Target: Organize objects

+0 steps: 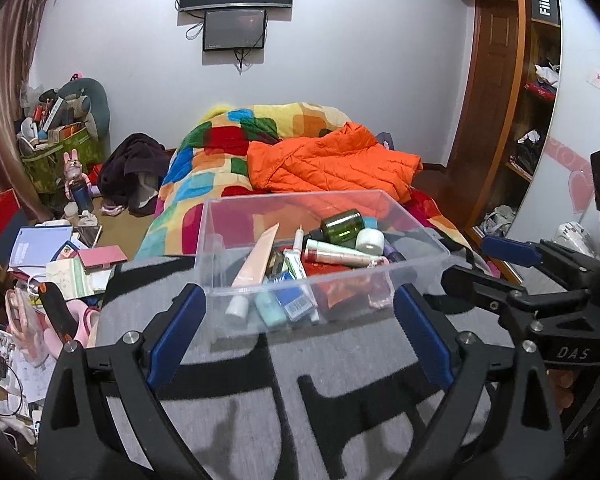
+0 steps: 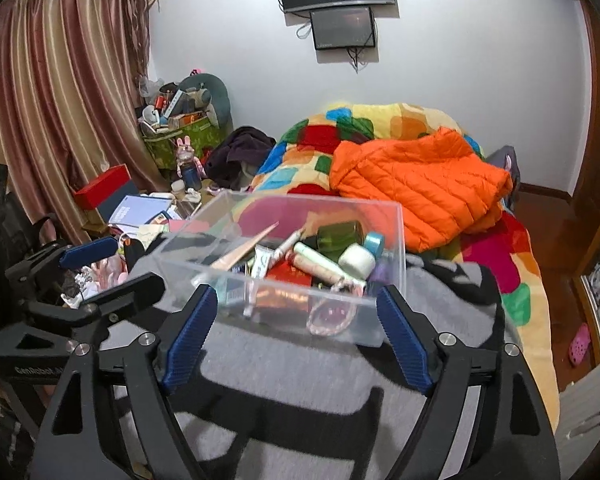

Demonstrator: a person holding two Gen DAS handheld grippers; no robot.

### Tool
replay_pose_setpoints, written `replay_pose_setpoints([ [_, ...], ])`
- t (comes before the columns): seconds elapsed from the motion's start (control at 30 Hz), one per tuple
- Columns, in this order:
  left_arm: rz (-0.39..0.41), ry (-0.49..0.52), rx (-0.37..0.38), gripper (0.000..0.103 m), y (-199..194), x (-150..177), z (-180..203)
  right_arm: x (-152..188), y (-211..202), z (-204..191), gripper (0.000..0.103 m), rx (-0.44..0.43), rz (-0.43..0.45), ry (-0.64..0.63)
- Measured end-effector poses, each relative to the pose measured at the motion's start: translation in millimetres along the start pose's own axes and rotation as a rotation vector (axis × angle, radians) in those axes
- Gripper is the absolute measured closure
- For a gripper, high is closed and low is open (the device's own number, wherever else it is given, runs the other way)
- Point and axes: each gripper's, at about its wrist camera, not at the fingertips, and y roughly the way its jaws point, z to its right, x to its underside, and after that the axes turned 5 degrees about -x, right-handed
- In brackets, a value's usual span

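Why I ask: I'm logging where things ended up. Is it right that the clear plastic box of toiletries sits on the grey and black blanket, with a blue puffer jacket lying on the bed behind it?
Not quite: the puffer jacket is orange, not blue, as the right wrist view shows. The clear plastic box of toiletries does sit on the grey and black blanket, with the jacket behind it.

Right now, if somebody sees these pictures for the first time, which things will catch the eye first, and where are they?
First comes the clear plastic box full of cosmetic tubes and jars, standing on a grey and black cloth just beyond the open left hand-held gripper and right hand-held gripper. Behind it, a bright orange puffer jacket lies on a many-coloured blanket covering the bed.
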Motion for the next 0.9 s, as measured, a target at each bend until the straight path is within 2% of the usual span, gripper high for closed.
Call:
replay_pose_setpoints([
  [0.3, -0.032, -0.016, 0.006, 0.007, -1, 15, 0, 14, -1, 1, 0.023, 0.008, -0.022, 0.013],
  [0.9, -0.052, -0.024, 0.01, 0.007, 5, 19, 0, 16, 1, 1, 0.023, 0.0, -0.034, 0.024],
])
